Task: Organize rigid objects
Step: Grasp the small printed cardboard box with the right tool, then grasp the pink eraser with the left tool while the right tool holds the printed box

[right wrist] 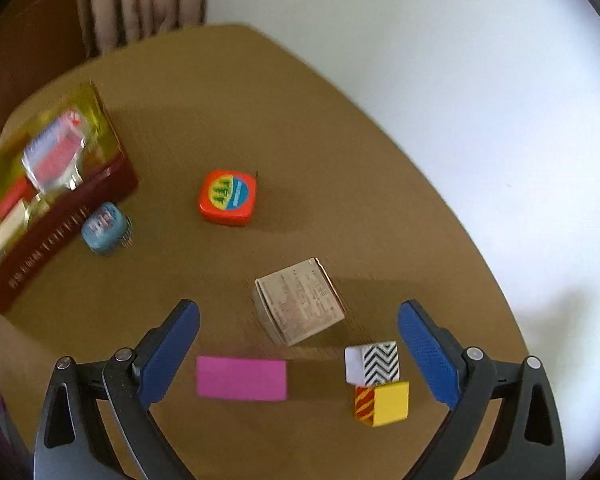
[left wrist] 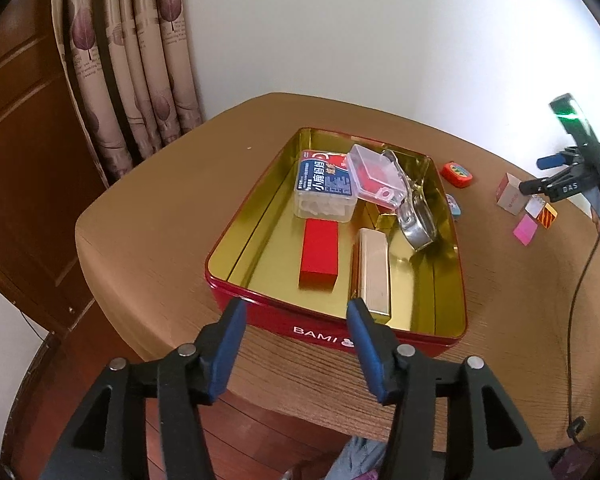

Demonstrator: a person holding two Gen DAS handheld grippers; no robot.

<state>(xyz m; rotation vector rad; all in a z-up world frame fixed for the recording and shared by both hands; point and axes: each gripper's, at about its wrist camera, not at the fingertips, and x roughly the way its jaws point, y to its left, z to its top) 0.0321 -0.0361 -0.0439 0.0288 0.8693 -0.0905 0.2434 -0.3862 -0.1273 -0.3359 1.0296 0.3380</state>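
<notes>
A red tin (left wrist: 236,296) with a gold inside holds a red box (left wrist: 319,254), a gold bar (left wrist: 374,276), a floss-pick box (left wrist: 325,190), a clear case (left wrist: 374,174) and a metal tool (left wrist: 416,220). My left gripper (left wrist: 296,312) is open and empty over the tin's near edge. My right gripper (right wrist: 298,316) is open and empty above a beige carton (right wrist: 300,300); it also shows in the left wrist view (left wrist: 540,174). Near it lie a pink block (right wrist: 242,378), a zigzag cube (right wrist: 374,362) and a yellow striped cube (right wrist: 382,402).
An orange square tin (right wrist: 228,198) and a small blue case (right wrist: 104,228) lie on the brown table (right wrist: 260,100) beside the red tin (right wrist: 60,232). A curtain (left wrist: 132,60) hangs behind the table. A cable (left wrist: 576,300) trails at the right.
</notes>
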